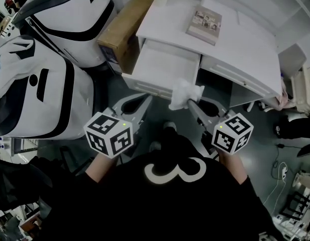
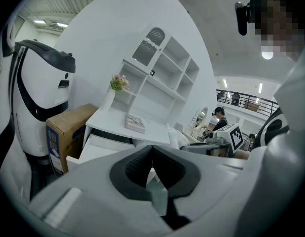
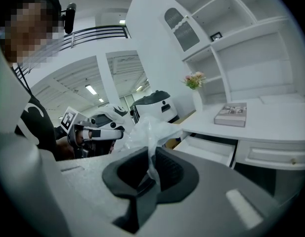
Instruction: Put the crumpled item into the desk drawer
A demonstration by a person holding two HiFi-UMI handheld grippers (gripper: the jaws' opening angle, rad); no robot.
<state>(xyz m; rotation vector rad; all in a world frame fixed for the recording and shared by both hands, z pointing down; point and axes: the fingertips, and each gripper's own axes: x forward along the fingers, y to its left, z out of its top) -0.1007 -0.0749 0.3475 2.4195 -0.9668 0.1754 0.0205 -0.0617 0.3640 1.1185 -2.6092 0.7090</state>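
Observation:
A crumpled white wad hangs just in front of the front right corner of the open desk drawer. My right gripper is shut on it. In the right gripper view the wad bulges up out of the closed black pads, and the drawer lies beyond to the right. My left gripper is held at the drawer's front edge, shut and empty. In the left gripper view its pads meet, with the drawer ahead on the left.
A book lies on the white desk top. A cardboard box stands left of the desk, with two big white-and-black machines further left. Open shelves rise behind the desk. A person's dark torso fills the bottom of the head view.

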